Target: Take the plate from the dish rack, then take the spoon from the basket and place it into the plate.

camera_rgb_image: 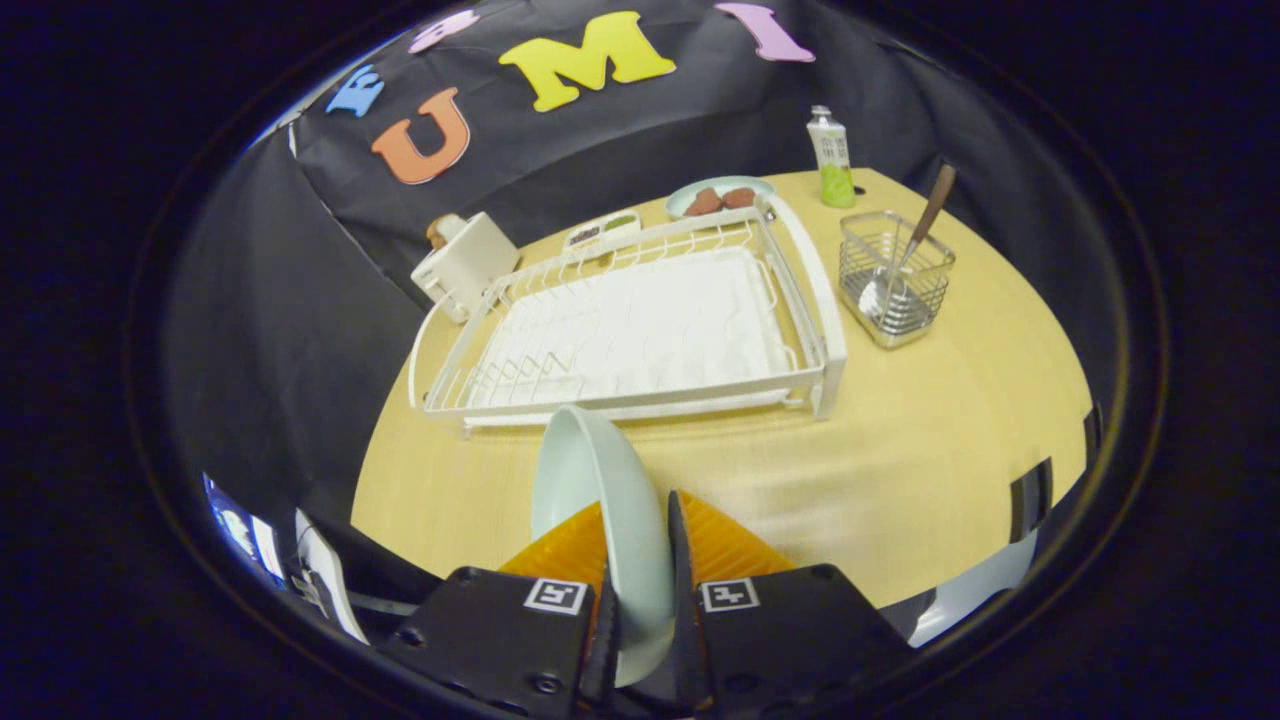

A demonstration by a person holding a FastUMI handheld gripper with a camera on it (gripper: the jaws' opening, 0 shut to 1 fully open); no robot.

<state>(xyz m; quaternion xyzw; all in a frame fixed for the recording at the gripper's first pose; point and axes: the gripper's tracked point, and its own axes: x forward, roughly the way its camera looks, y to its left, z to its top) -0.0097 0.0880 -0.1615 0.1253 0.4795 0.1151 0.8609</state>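
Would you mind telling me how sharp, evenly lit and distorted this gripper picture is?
Gripper view: fisheye bending curves the table edge and the dish rack; the light is even, with soft shadows; the white rack tray looks washed out; the spoon in the basket stays fairly sharp; the plate, clamped in the gripper, is slightly soft.

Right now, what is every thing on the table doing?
Gripper: jaws shut on the plate.
Plate: out of the rack, held on edge above the table.
Dish rack: holds no dishes.
Spoon: standing tilted in the basket.
Basket: upright beside the rack.
Bottle: upright, capped.
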